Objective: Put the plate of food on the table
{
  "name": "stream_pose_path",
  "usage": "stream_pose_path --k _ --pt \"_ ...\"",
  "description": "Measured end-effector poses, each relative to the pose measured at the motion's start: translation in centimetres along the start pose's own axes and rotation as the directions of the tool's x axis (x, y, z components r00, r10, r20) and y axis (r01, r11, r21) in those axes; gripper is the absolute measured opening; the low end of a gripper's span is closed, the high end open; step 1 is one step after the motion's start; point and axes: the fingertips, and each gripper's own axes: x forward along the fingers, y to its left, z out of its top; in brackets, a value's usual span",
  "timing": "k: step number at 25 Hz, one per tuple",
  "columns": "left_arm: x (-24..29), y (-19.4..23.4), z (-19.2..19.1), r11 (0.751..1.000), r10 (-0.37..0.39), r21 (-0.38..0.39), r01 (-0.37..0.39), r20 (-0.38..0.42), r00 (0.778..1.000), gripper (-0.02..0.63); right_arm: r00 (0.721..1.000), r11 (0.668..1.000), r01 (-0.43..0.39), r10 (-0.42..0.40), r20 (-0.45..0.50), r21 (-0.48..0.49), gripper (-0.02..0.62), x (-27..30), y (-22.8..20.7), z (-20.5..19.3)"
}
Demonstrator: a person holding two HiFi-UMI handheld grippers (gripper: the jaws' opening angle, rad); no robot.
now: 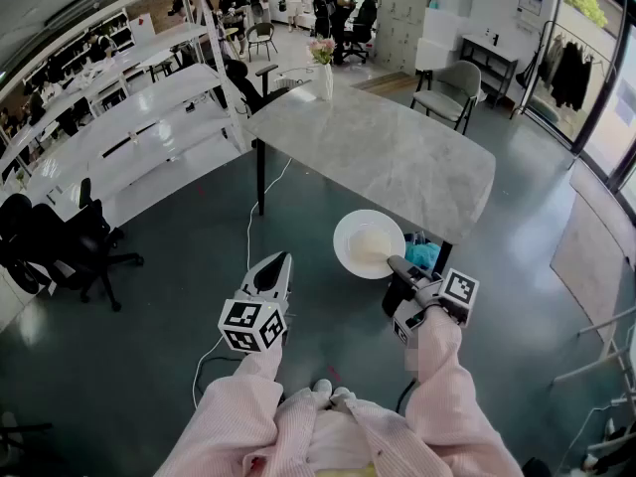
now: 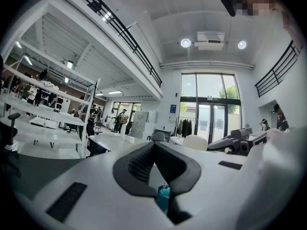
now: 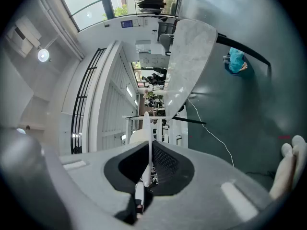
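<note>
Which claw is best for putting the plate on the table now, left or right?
Right. The right claw pinches the rim of the white plate, held close to the near edge of the grey table. The left claw is closed on nothing, off to the side.

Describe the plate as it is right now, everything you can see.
The plate is round and white, looks ceramic, and carries a pale mound of food. It sits roughly level in the air by the marble table's near edge, not set down. The right tongs pinch its near rim; nothing else touches it.
</note>
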Motion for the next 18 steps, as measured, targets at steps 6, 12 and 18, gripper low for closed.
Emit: stream_pose_path --k 6,12,18 --pt "-0.4 -0.3 0.2 1.0 0.009 0.001 -0.009 -0.005 1.0 -0.005 1.0 1.0 0.024 -0.024 -0.011 0.001 0.02 -0.4 -0.1 -0.2" --pt "-0.6 -1.0 0.0 1.0 0.016 0.01 -0.016 -0.002 1.0 -0.005 0.999 1.0 0.03 -0.03 -0.025 -0.006 0.02 -0.7 -0.6 -0.1" --pt "-1.6 -2.1 -1.1 0.999 0.039 0.001 -0.039 -0.004 0.999 -0.005 0.999 1.0 0.018 -0.018 -0.045 0.008 0.02 -1.7 -1.3 -0.1"
